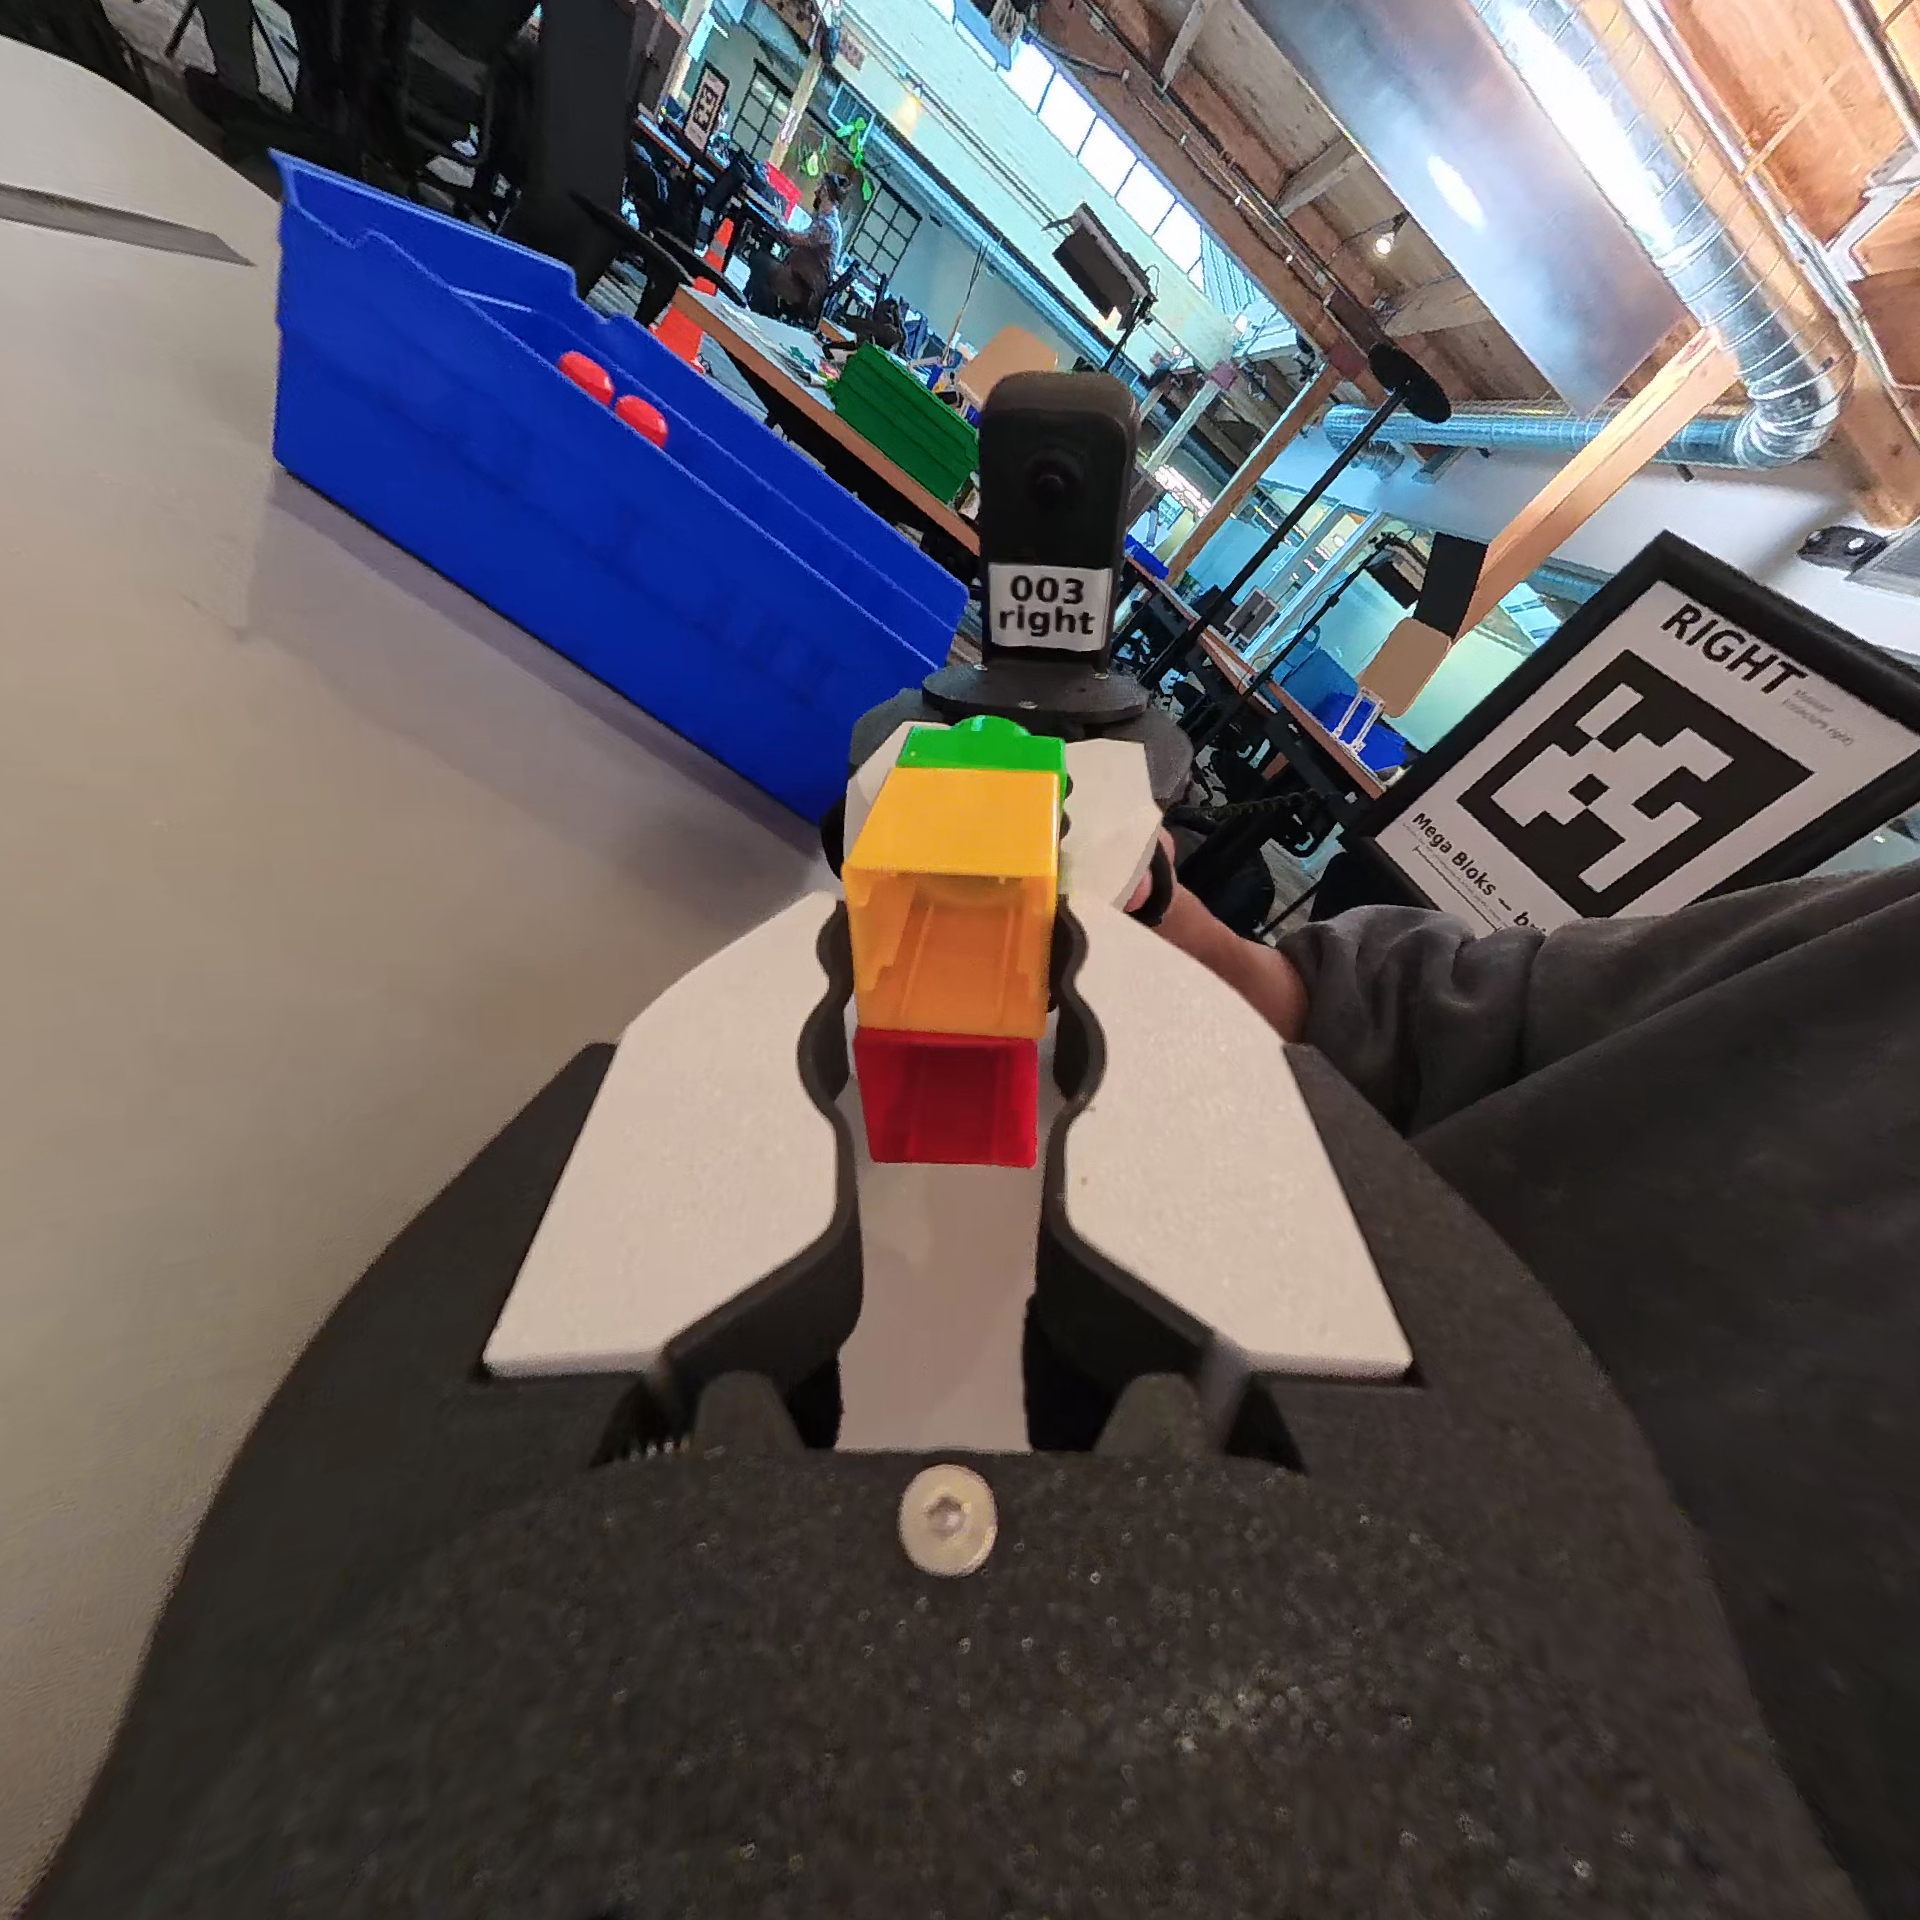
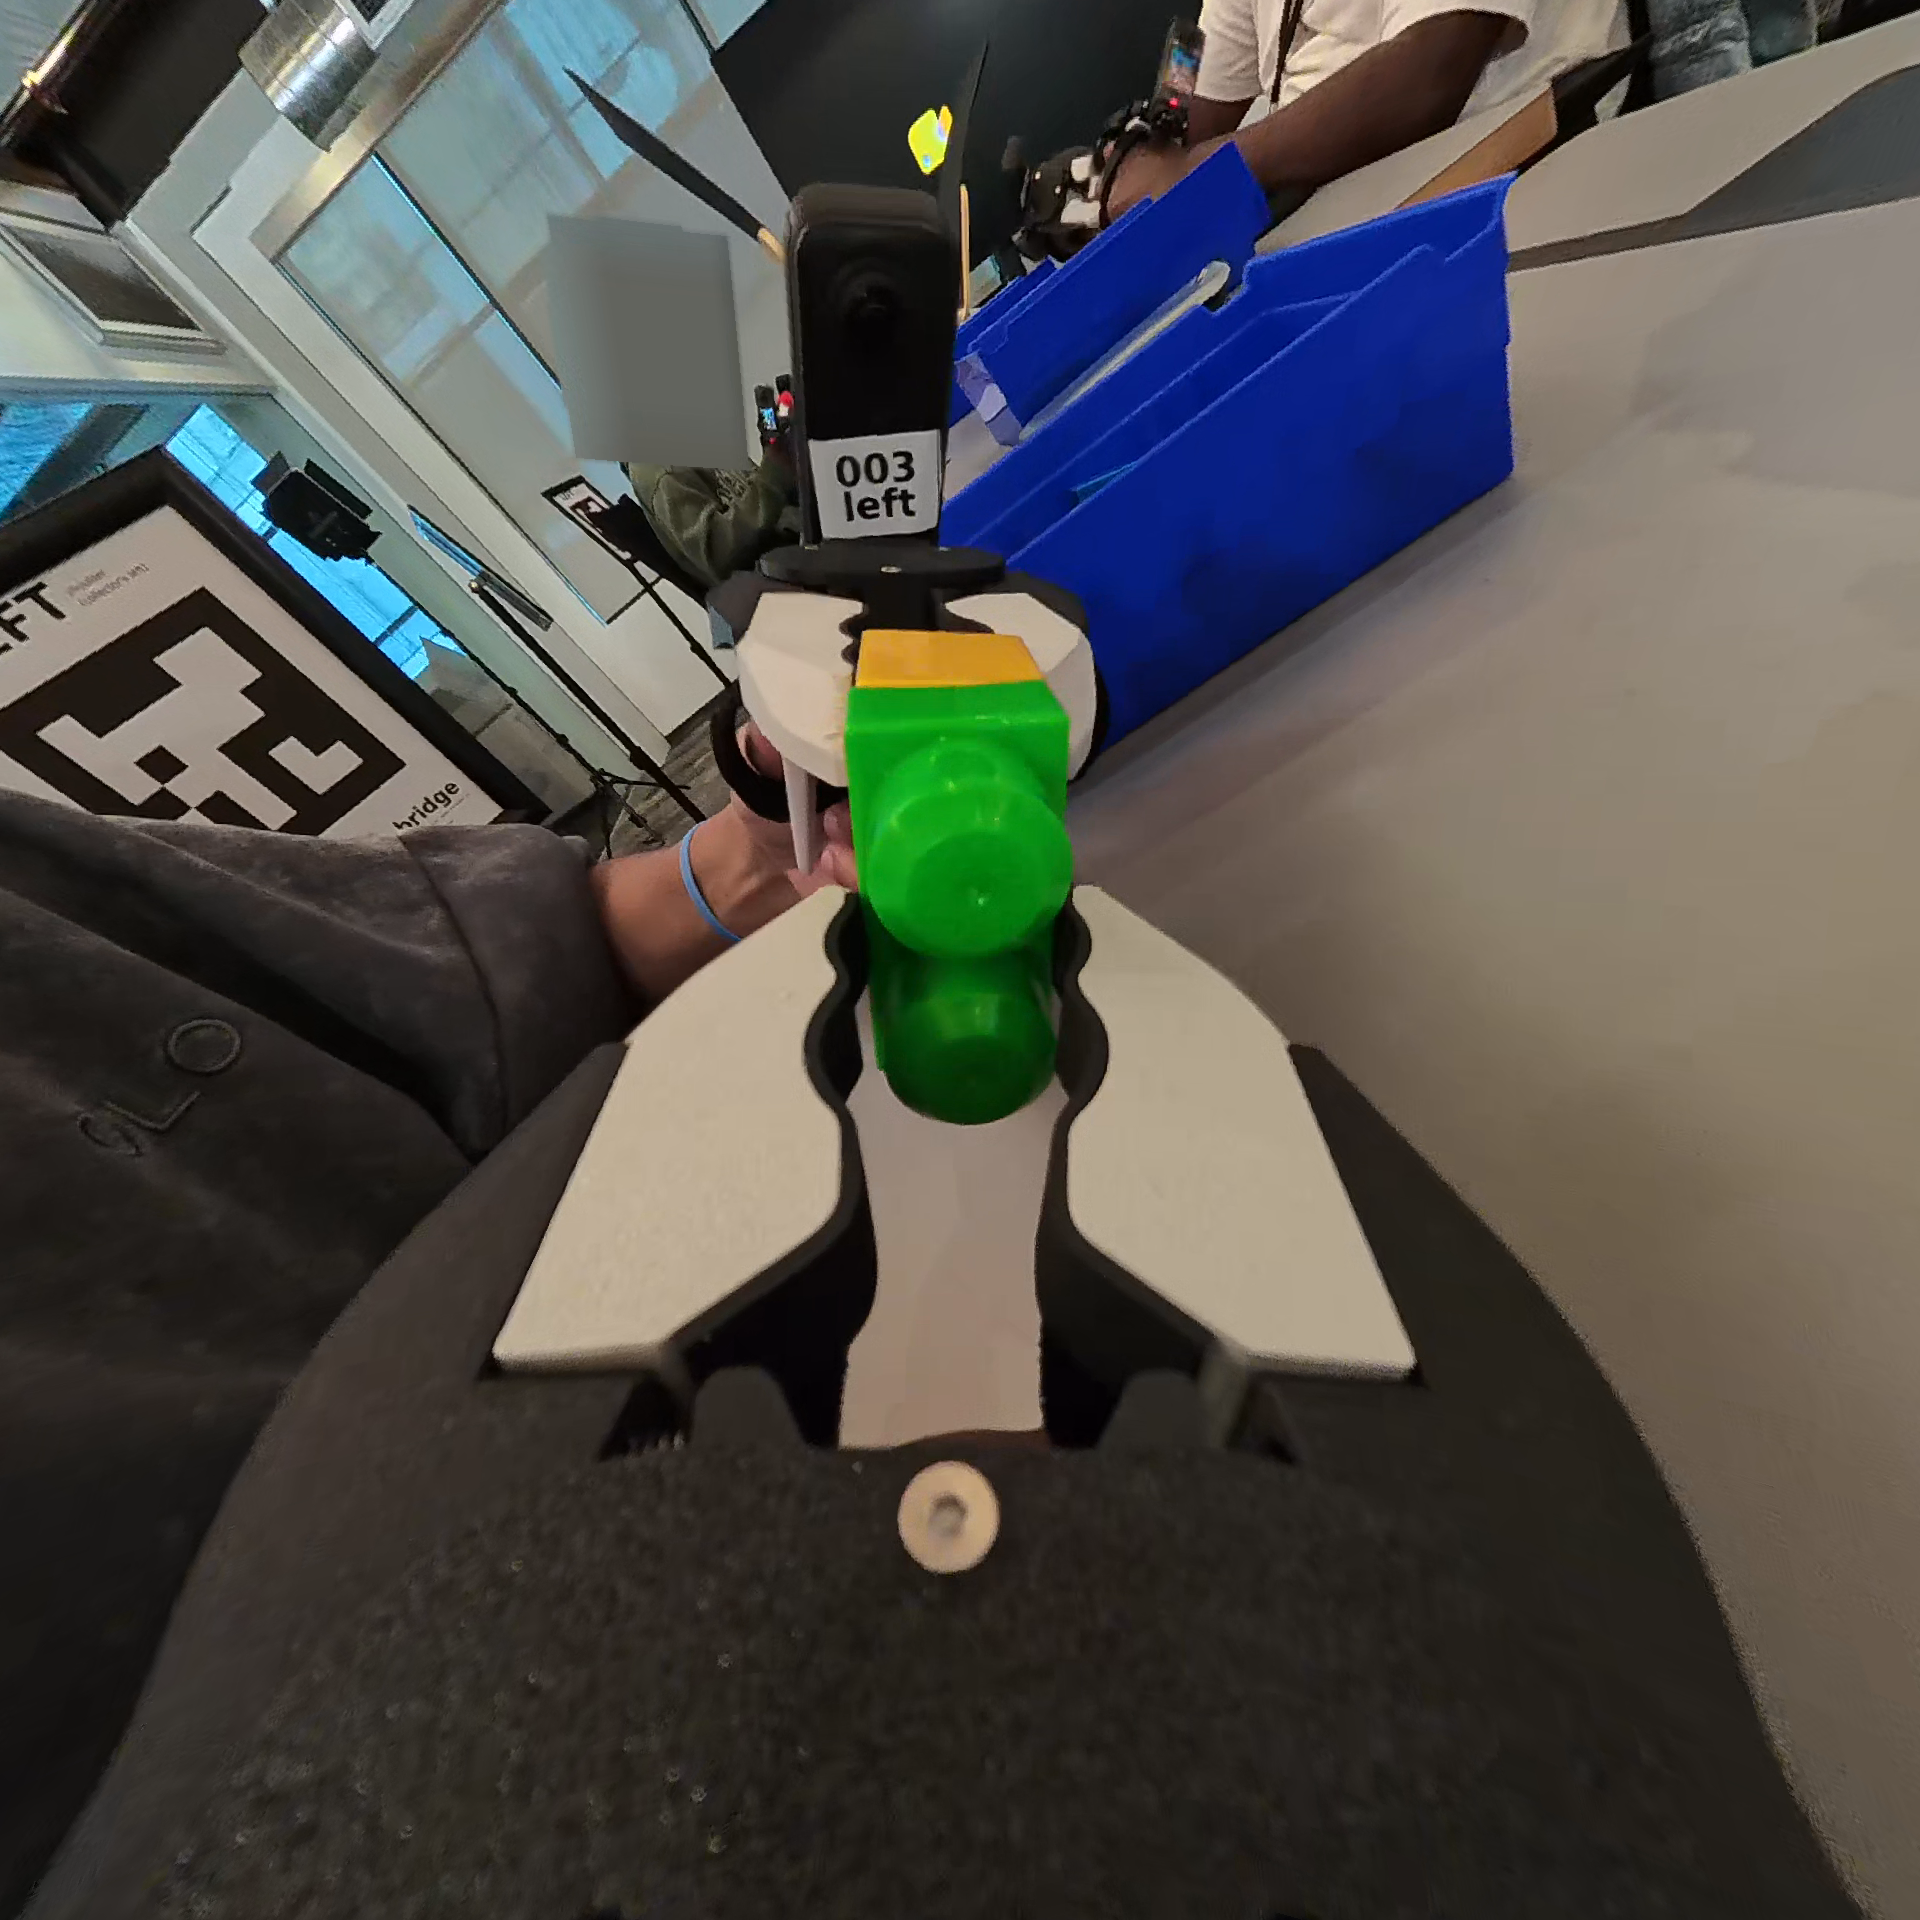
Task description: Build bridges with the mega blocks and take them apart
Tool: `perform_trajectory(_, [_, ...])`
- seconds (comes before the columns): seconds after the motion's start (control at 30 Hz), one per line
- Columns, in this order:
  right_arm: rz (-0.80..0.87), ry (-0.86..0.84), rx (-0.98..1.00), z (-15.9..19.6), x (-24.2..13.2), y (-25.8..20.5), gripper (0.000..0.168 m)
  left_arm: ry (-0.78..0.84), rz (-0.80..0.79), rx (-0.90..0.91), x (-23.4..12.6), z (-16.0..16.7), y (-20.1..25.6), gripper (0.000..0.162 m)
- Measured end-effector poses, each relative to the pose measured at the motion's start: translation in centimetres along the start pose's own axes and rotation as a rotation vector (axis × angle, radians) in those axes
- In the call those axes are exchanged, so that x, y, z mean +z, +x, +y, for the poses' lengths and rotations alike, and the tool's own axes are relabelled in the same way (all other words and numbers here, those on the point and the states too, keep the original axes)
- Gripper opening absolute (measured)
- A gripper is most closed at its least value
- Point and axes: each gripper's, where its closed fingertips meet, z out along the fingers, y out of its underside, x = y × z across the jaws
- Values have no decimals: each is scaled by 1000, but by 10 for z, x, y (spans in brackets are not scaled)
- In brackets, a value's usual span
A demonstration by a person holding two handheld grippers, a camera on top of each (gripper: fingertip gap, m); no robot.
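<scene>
My left gripper [image 1: 951,966] is shut on a yellow block [image 1: 956,831] and a red block [image 1: 945,1101] side by side, their hollow undersides facing the camera. A green block [image 1: 977,748] sits on their far side, held by my right gripper [image 1: 987,790], which faces this one. In the right wrist view my right gripper [image 2: 956,956] is shut on the green block [image 2: 956,748], whose two studs point at the camera. The yellow block [image 2: 945,660] shows just behind it in the left gripper [image 2: 935,665]. The joined blocks hang above the grey table [image 1: 208,831].
A blue bin [image 1: 582,540] stands on the table beyond the grippers, with a red block [image 1: 613,400] inside; it also shows in the right wrist view [image 2: 1299,499]. Framed marker signs [image 1: 1662,769] [image 2: 177,707] stand at the table's near side. A person [image 2: 1351,62] sits behind the bin. Only a small space, under 4 cm, lies between the two pairs of fingers.
</scene>
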Motion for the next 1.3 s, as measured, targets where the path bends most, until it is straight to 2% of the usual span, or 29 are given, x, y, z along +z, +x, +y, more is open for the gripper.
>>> perform_trajectory(0.07, [2, 15, 1, -4, -1, 1, 34, -5, 4, -22, -1, 0, -2, 38])
perform_trajectory(0.13, [-2, 30, 6, -8, -4, 2, 35, -28, 18, -46, -2, 6, -2, 60])
perform_trajectory(0.3, [-26, 60, 50, -11, -7, 4, 34, -94, 12, -24, 5, 22, -4, 57])
perform_trajectory(0.37, [-28, 46, 48, -8, -4, 5, 34, -94, 14, -15, 7, 22, -4, 37])
perform_trajectory(0.77, [-39, 87, 83, -12, 1, 4, 34, -75, 13, -21, 5, 17, -3, 36])
perform_trajectory(0.8, [-36, 85, 73, -13, 0, 2, 34, -75, 7, -18, 4, 16, -1, 38])
perform_trajectory(0.87, [7, 89, 39, -17, -5, 3, 34, -80, -74, 6, -2, 14, -3, 69])
perform_trajectory(0.93, [40, 102, 38, -19, -11, 6, 34, -50, -280, 98, -17, 6, -19, 76])
perform_trajectory(1.03, [153, 102, 18, -30, -23, 13, 34, 16, -577, 255, -42, -5, -38, 84])
perform_trajectory(1.1, [323, 120, -84, -71, -59, 8, 34, 34, -661, 309, -47, -9, -39, 86])
perform_trajectory(1.2, [792, 165, -159, -151, -168, 22, 34, 18, -651, 330, -42, -10, -29, 84])
perform_trajectory(1.3, [1236, -38, -54, -172, -258, 84, 34, 15, -626, 315, -37, -9, -23, 81])
